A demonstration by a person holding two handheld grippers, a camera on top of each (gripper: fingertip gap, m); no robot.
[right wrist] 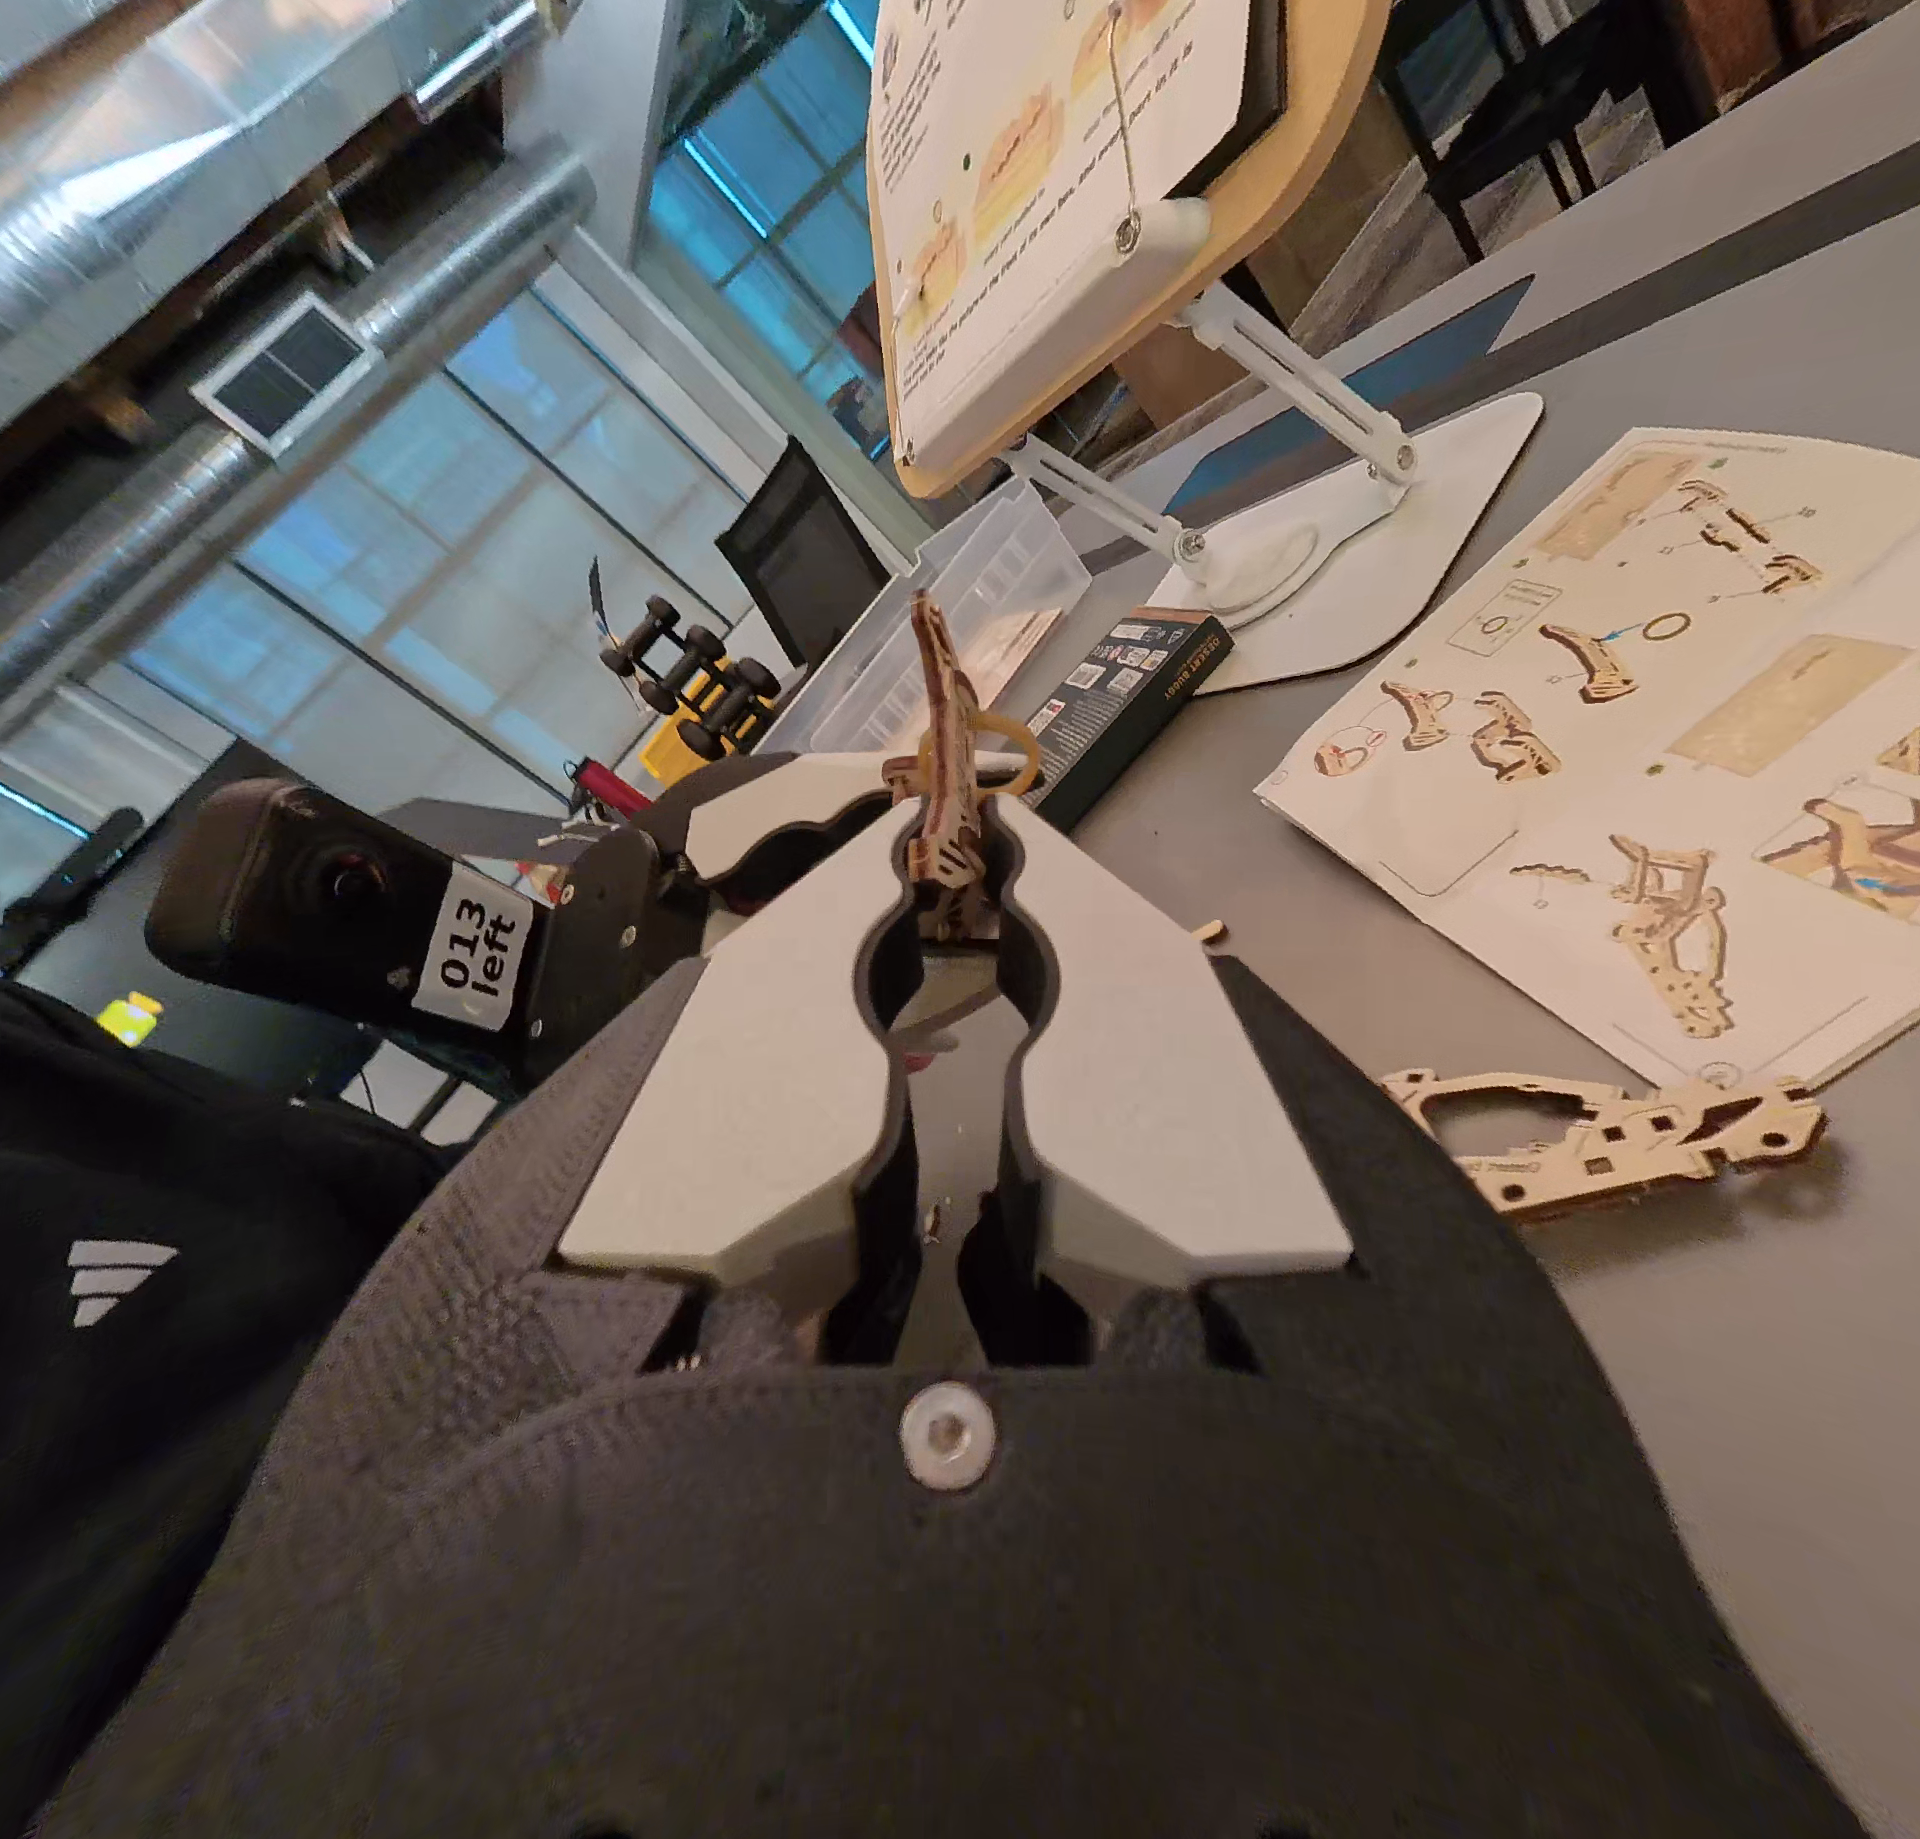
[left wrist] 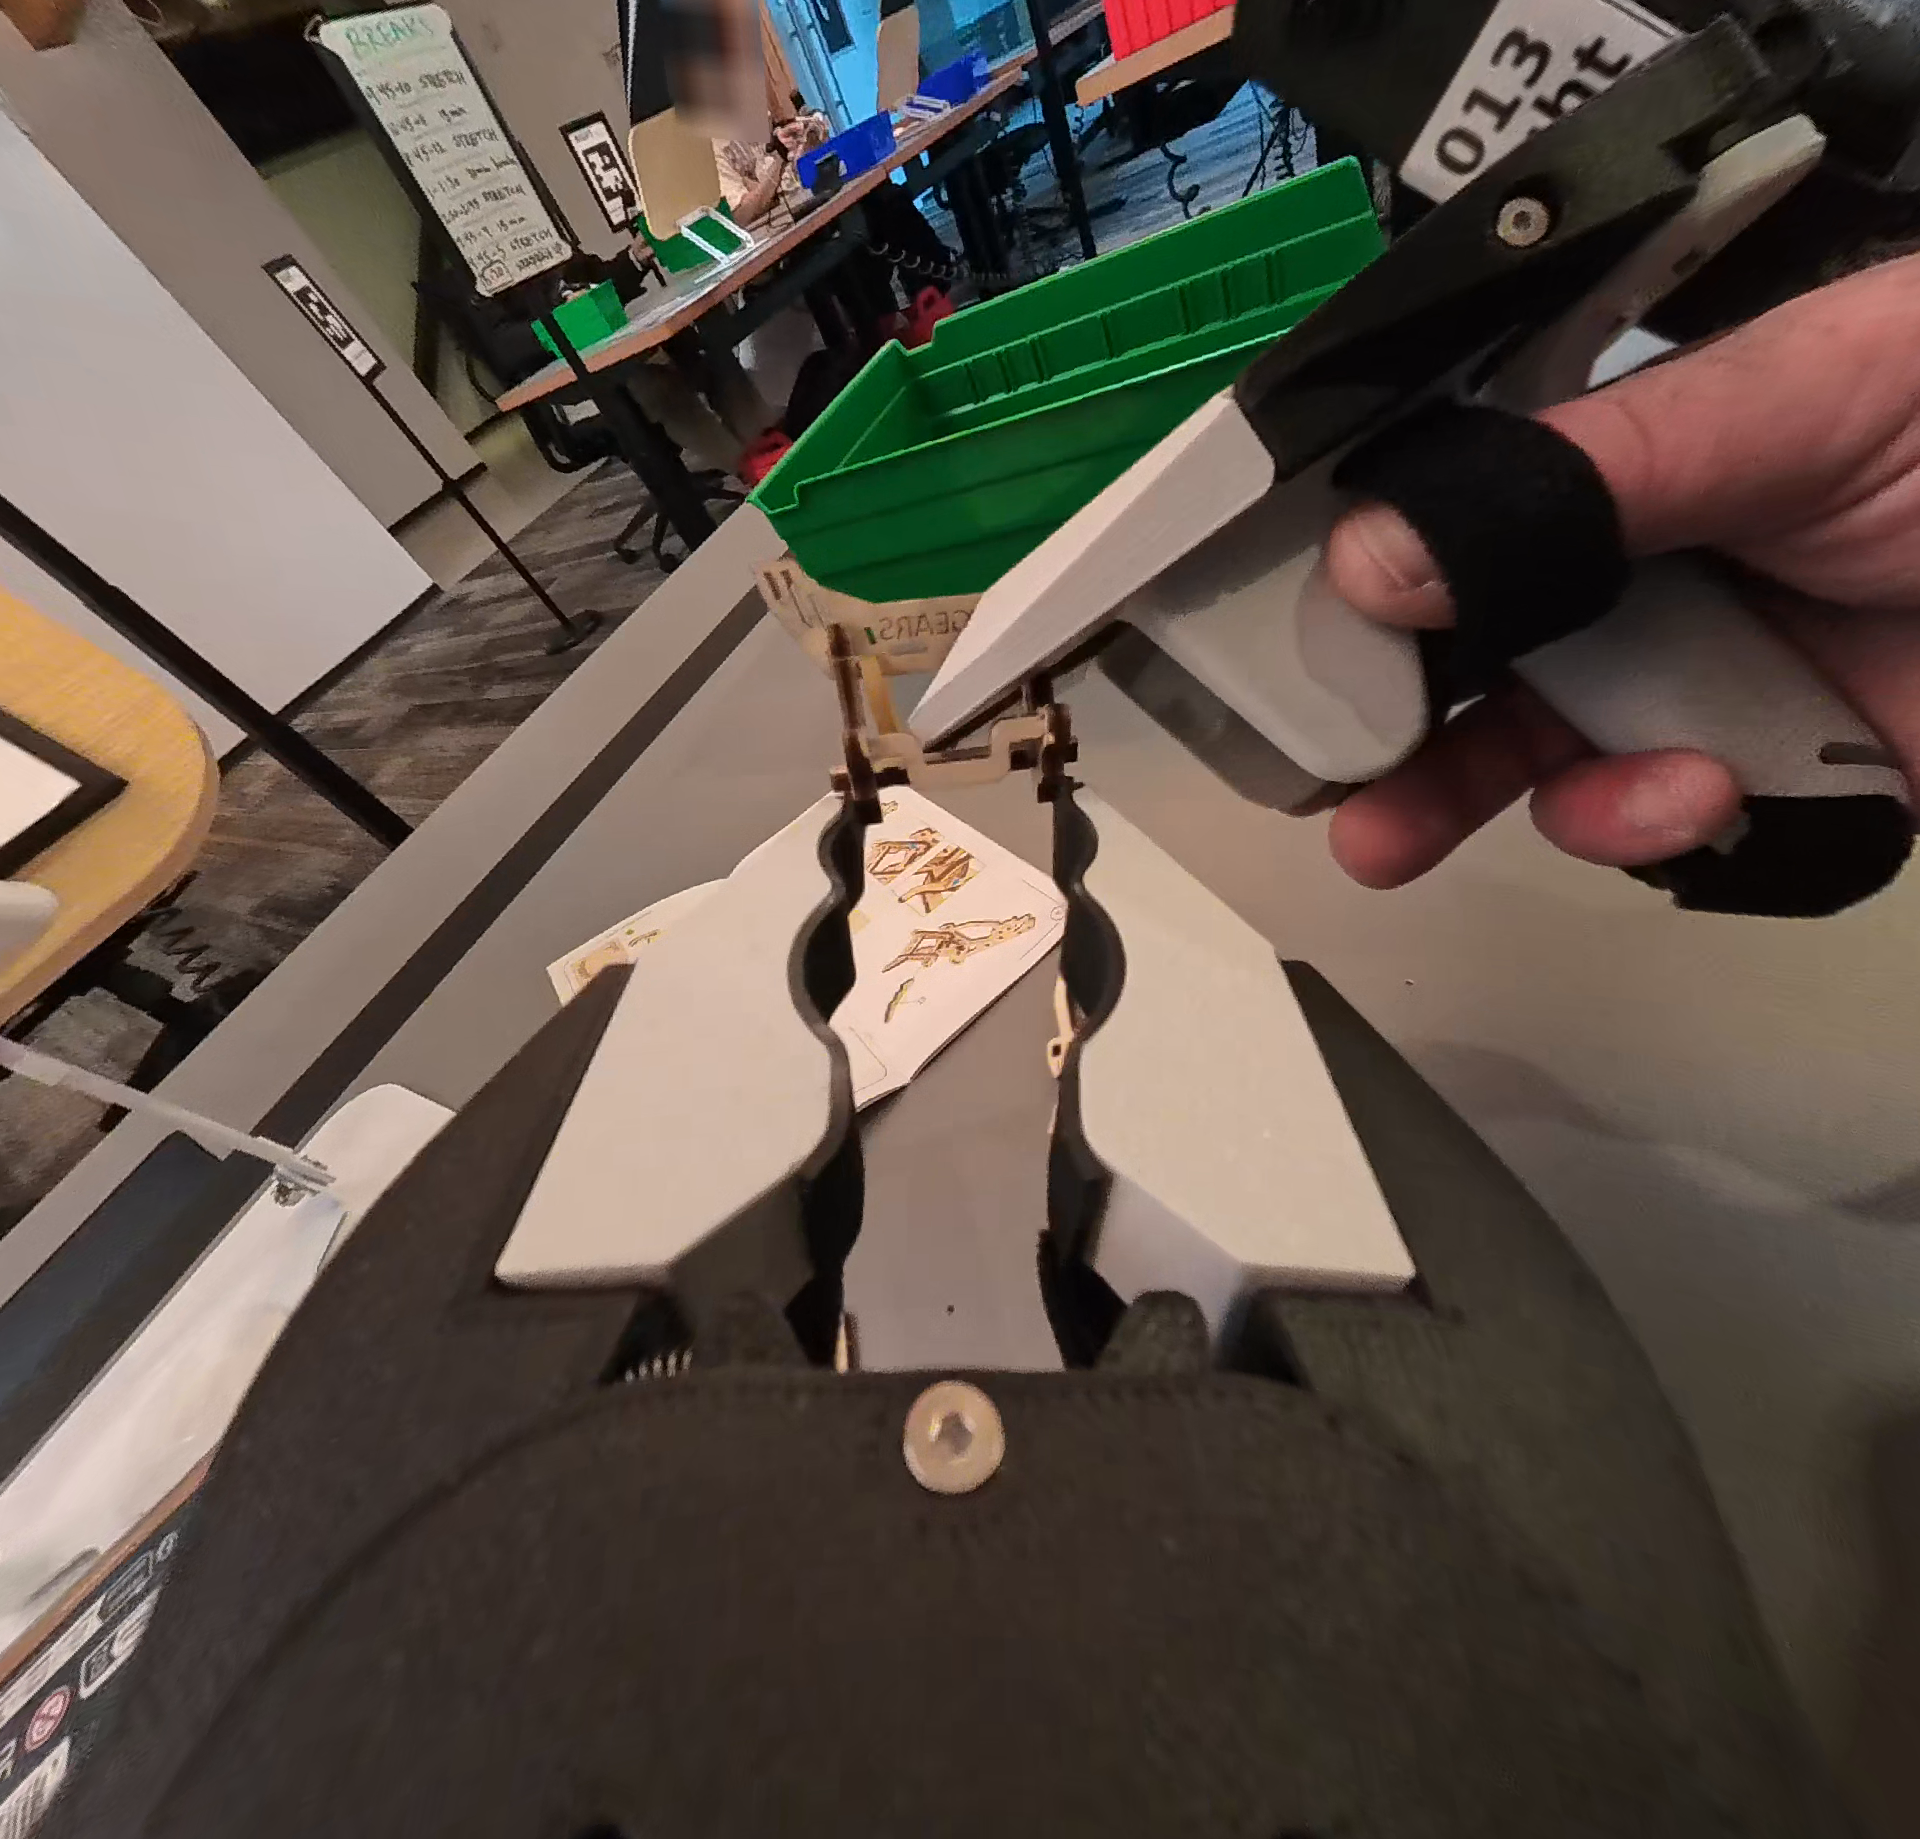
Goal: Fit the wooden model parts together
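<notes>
Both your left gripper [left wrist: 961,802] and right gripper [right wrist: 951,844] clamp the wooden model [right wrist: 943,802] at frame centre — green bin [left wrist: 1039,439] directly behind, loose wooden part [right wrist: 1600,1140] lower right, instruction sheet [right wrist: 1662,750] beyond.

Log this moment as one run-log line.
stage: joining | left gripper: shut on wooden assembly | right gripper: shut on same assembly | spare wooden part: on table

Green bin [left wrist: 1049,418] blocks ahead; bare table [left wrist: 1455,1062] rightward
</notes>
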